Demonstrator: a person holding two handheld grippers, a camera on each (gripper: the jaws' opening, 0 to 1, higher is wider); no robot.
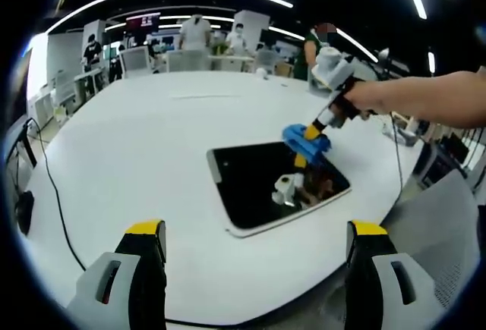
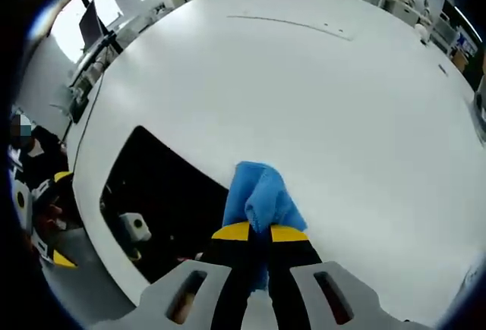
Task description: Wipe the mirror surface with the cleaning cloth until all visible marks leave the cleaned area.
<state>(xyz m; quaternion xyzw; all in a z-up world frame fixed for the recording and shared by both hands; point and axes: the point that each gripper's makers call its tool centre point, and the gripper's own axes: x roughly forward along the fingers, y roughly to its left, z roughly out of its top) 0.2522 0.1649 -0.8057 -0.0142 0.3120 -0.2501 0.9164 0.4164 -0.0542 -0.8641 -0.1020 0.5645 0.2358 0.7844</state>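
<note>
While the right gripper [image 2: 258,233], jaws clamped on the bunched blue cleaning cloth [image 2: 260,196], presses it onto the far edge of the dark rectangular white-framed mirror [image 1: 262,182] on the white table [image 1: 137,148], the left gripper [image 1: 257,240] hovers with jaws apart, so wiping appears under way, with no marks discernible on the glass.

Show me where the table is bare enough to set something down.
The white table is bare from the mirror out to the cable along its edge, and beyond the mirror's far side. Crowded: the mirror's far corner, where the right tool presses the blue cloth.
</note>
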